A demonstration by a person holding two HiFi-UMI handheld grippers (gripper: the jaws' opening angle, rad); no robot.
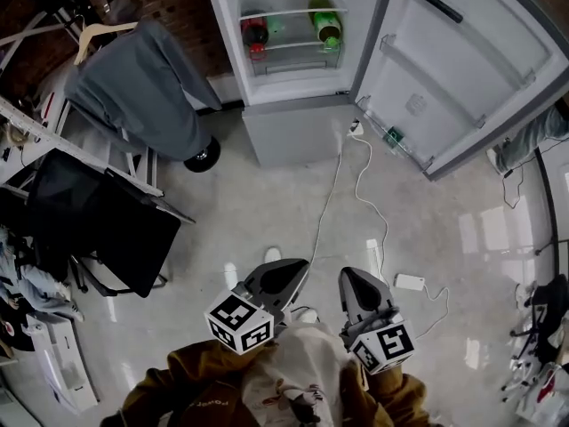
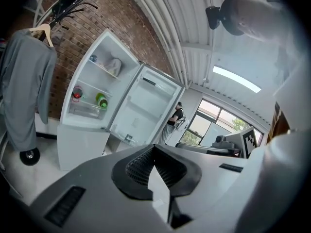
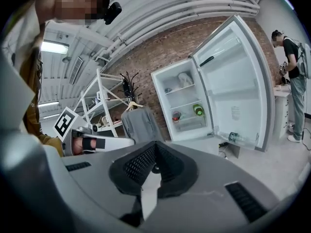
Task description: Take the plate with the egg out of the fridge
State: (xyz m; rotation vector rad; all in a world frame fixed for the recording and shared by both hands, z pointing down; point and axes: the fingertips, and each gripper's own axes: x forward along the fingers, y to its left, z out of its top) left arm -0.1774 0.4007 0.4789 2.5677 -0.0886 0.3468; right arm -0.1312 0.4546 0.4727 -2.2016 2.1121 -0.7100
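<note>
Fridge [image 1: 293,60] stands open at the far end of the floor, door [image 1: 453,69] swung right. A red bottle [image 1: 254,34] and a green bottle [image 1: 325,20] are on a shelf, and a pale thing [image 3: 184,79] on the top shelf is too small to call the plate. Left gripper [image 1: 286,269] and right gripper [image 1: 356,276] are held near the body, well apart from the fridge, fingers of both closed on nothing.

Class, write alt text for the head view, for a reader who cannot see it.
A person holds the left tool and right tool, both shut and empty, over a shiny floor. Ahead stands a fridge, door open, with a red bottle and a green bottle inside.
</note>
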